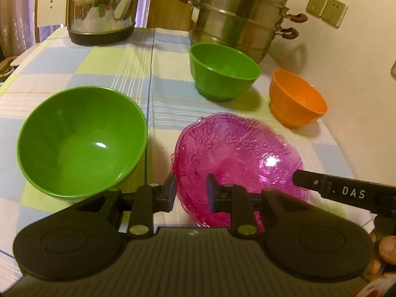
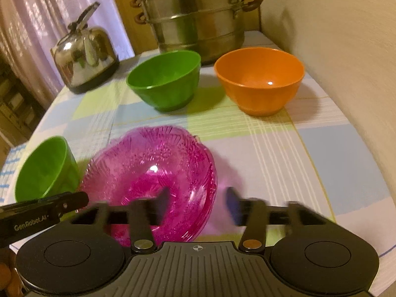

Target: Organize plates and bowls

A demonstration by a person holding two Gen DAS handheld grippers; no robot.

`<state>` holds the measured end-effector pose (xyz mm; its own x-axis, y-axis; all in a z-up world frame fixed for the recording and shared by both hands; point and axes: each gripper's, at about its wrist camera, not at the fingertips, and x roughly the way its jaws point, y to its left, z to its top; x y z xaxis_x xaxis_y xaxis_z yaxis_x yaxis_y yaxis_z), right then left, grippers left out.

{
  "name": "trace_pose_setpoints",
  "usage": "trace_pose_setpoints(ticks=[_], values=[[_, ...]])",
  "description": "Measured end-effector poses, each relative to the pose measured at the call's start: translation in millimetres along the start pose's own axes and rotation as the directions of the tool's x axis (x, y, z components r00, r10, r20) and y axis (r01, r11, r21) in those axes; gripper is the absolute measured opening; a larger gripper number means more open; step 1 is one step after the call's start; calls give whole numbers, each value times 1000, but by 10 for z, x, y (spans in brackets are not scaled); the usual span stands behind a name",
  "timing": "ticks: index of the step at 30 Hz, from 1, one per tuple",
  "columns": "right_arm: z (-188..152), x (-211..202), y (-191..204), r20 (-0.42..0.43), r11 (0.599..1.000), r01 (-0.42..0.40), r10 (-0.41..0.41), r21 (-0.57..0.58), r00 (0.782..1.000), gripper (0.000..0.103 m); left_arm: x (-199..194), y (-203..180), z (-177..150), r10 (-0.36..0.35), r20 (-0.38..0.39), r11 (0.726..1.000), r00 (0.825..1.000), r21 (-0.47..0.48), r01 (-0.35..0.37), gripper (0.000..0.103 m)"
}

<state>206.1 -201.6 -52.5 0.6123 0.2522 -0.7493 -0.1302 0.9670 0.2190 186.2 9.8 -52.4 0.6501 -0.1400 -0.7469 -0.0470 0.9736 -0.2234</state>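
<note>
both claws sit at the near rim of the see-through pink plastic bowl (image 1: 237, 158), which rests on the checked surface (image 1: 104, 57). the left claw (image 1: 190, 193) and right claw (image 2: 198, 208) are let go, rim between the fingers, not pinched. next, i think, comes a move to the big green bowl (image 1: 79, 141).

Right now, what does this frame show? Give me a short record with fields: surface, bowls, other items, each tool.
surface: table under a pastel checked tablecloth
near bowls: translucent pink patterned bowl; wide green plastic bowl to its left, apart
far bowls: smaller green plastic bowl, orange plastic bowl, both upright and empty
back: steel stacked steamer pot, steel kettle
left tool: open, straddling the pink bowl's near rim
right tool: open, astride the same bowl's rim, blurred
</note>
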Motion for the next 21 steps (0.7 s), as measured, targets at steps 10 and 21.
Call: trace_pose_setpoints(ticks=[10,21], values=[[-197,-408,-61,3,993,-8,7,116,1000,55,-383,-18,-138,-40,8,999,999,-24,40,25],[-531,-870,124,-6,991,-6,7,132,1000,56,-833,90,-370,-38,-3,998,999,-49,38,28]])
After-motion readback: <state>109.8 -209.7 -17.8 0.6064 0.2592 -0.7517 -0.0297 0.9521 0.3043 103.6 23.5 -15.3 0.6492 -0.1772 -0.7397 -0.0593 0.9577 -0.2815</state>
